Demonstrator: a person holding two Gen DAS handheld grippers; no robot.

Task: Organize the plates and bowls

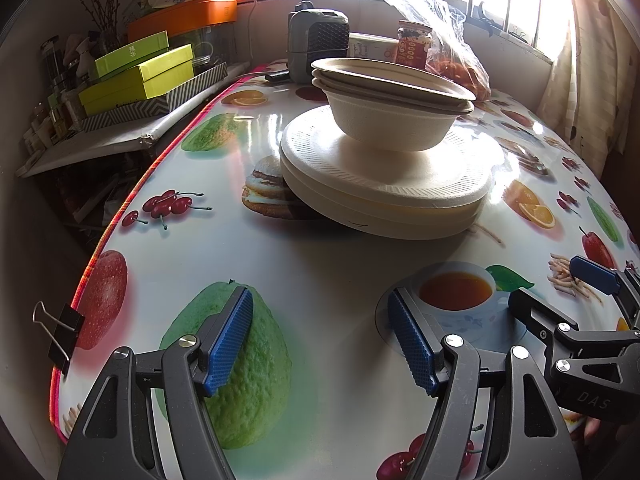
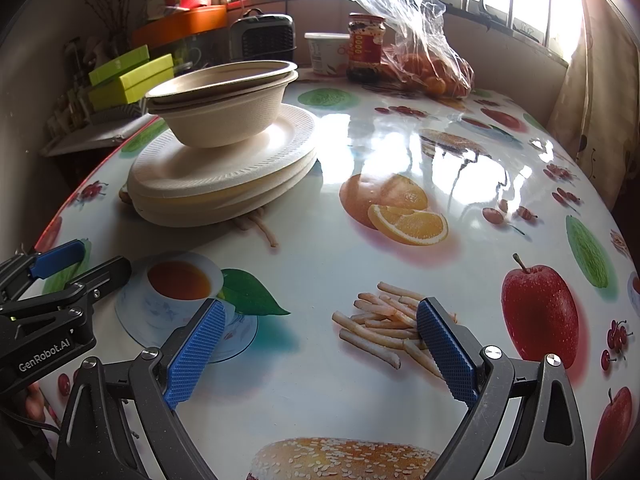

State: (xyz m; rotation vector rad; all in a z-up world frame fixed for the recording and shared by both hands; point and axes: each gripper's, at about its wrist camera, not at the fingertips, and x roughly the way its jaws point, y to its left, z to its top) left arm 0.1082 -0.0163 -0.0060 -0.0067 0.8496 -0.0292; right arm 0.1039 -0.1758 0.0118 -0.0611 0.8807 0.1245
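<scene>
From the left wrist we find the left gripper (image 1: 320,336) spread, gripping nothing, near the stack of plates (image 1: 384,184), which carries nested bowls (image 1: 390,96) on the printed tablecloth (image 1: 320,264). From the right wrist we find the right gripper (image 2: 320,344) likewise spread and empty, right of that stack of plates (image 2: 224,176).
</scene>
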